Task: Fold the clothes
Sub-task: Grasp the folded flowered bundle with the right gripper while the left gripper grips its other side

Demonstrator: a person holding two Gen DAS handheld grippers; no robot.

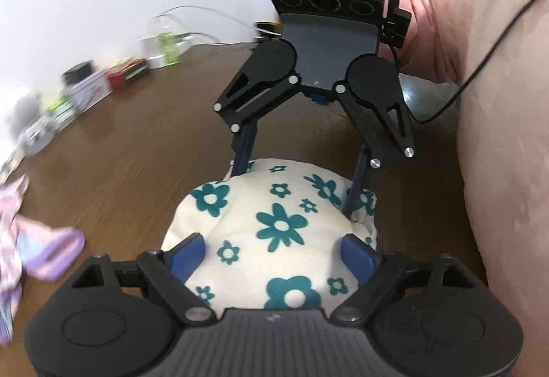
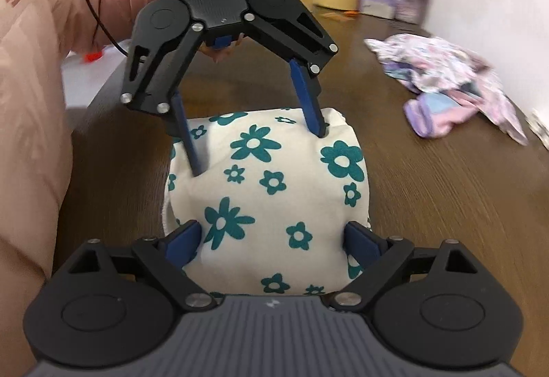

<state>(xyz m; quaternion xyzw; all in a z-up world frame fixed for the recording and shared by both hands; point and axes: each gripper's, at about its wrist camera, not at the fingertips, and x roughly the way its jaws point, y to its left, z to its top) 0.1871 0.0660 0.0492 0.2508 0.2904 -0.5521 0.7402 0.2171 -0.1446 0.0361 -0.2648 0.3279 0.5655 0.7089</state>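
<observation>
A folded cream garment with teal flowers (image 1: 274,226) lies as a compact bundle on the brown wooden table (image 1: 137,154); it also shows in the right wrist view (image 2: 271,191). My left gripper (image 1: 274,257) is open, its blue fingers straddling the near end of the bundle. My right gripper (image 2: 274,246) is open and straddles the opposite end. Each gripper shows in the other's view, the right one (image 1: 298,185) and the left one (image 2: 257,150), fingertips pressing down on the cloth.
A crumpled pink and purple garment (image 2: 456,82) lies on the table to one side, also seen in the left wrist view (image 1: 31,250). Small boxes and jars (image 1: 89,85) line the wall edge. The person's pink sleeve (image 1: 497,137) is close by.
</observation>
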